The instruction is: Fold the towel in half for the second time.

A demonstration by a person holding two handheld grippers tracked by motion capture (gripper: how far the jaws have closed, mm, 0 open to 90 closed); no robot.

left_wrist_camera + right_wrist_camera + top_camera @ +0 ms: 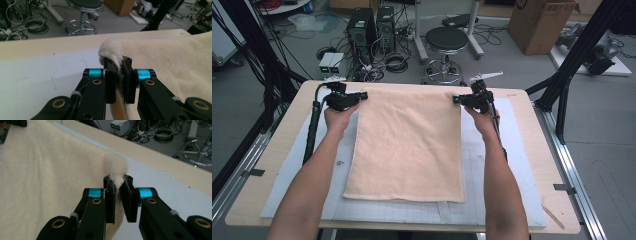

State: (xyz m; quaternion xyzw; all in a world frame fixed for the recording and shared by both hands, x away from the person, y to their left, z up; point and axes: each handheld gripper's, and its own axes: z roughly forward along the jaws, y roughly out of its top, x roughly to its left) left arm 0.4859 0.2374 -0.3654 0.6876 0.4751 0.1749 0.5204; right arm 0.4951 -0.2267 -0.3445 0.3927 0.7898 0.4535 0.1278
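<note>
Room: workshop floor beyond the desk, with a round black stool (446,40), two computer towers (371,27), loose cables and a cardboard box (542,22).
Surface: light wooden desk (282,125) under a pale grey gridded mat (512,165); flat, and bare around the cloth.
Thing: cream terry towel (407,145), spread flat in the middle of the mat, long side running away from the person, far edge near the desk's far rim.
Handling: judged soft, limp and light; it will sag and drape between two held points, and the looped pile should give the pads good friction. Not fragile.
Where to hold: the two far corners, well apart, so the cloth hangs evenly.
Left gripper (119,68): pinching the far left corner, terry bunched over and between the jaws.
Right gripper (118,187): pinching the far right corner likewise, a fold squeezed between the pads.
Risk: a thin pinch at the very corner could slip out as the cloth's own weight pulls.
</note>
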